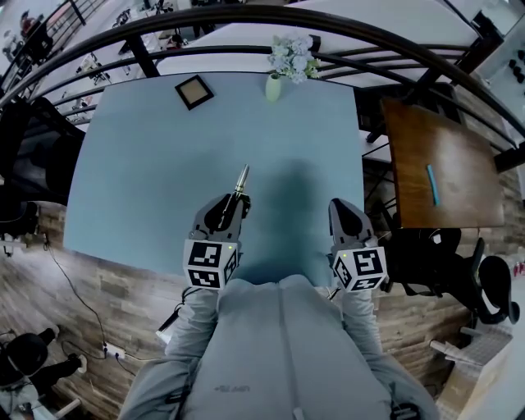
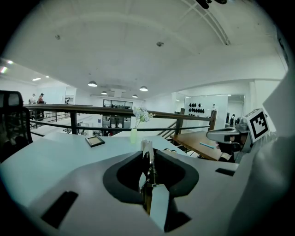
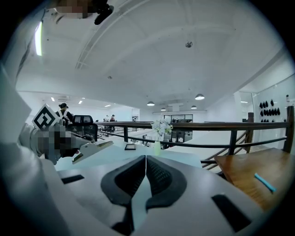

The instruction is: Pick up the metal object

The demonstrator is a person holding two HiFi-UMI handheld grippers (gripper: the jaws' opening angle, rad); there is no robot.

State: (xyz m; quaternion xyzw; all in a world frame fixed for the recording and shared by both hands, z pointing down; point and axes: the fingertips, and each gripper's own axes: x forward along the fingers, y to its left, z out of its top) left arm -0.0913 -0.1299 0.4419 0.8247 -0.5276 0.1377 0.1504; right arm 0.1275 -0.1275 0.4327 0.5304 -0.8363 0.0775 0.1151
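Observation:
The metal object (image 1: 242, 179), a slim silvery folding tool, juts forward out of my left gripper (image 1: 236, 201), which is shut on it above the pale blue table (image 1: 148, 164). In the left gripper view the metal object (image 2: 146, 147) stands upright between the pads of the left gripper (image 2: 148, 162). From the right gripper view the tool (image 3: 94, 147) shows held off the table at the left. My right gripper (image 1: 343, 212) hovers near the table's front edge; the right gripper (image 3: 145, 159) is shut with nothing in it.
A small framed picture (image 1: 194, 91) and a vase of pale flowers (image 1: 273, 86) stand at the table's far edge. A brown wooden table (image 1: 459, 189) with a blue pen (image 1: 432, 184) is at the right. A dark railing (image 1: 246, 20) runs behind; a black chair (image 1: 33, 152) stands left.

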